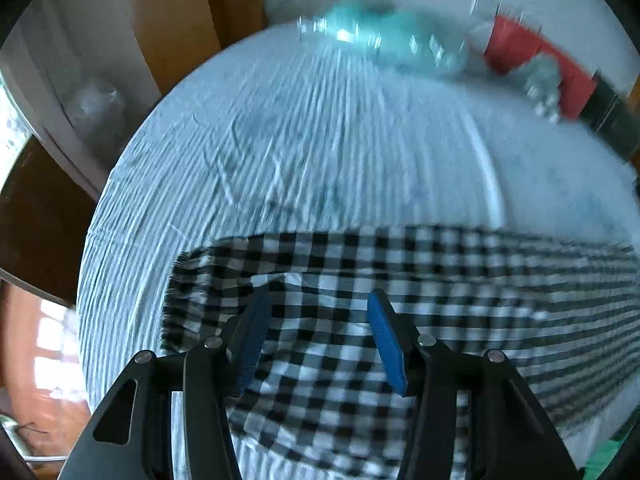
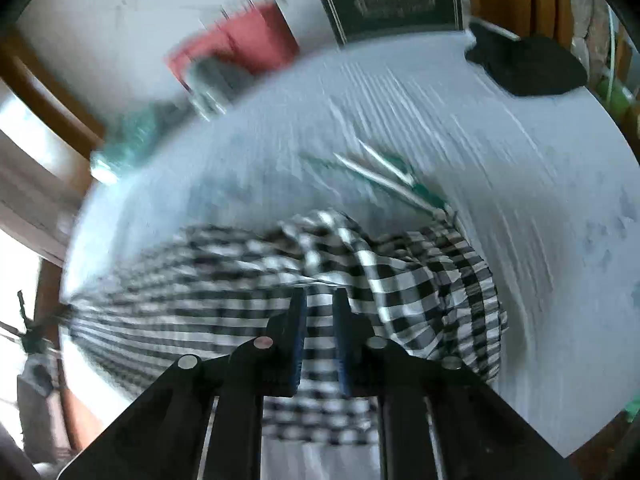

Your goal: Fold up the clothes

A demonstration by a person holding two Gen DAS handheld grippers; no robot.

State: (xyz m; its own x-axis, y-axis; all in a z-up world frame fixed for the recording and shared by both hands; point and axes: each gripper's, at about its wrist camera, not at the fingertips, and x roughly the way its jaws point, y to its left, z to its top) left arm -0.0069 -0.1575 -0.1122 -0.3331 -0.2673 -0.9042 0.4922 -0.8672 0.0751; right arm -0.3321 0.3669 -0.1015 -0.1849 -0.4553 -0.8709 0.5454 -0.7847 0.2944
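A black-and-white checked cloth (image 1: 360,320) is spread across the near part of a round table covered in a pale blue striped tablecloth (image 1: 280,152). The left gripper (image 1: 318,304) is held wide open above the cloth, its 2 blue-padded fingers apart with checked fabric seen between them. The right gripper (image 2: 320,300) is nearly closed, with a narrow gap in which bunched cloth (image 2: 400,280) is seen; whether the fabric is pinched cannot be told. At the far edge, a blurred teal plastic bottle (image 1: 384,40) and a red box (image 1: 532,60) are seen.
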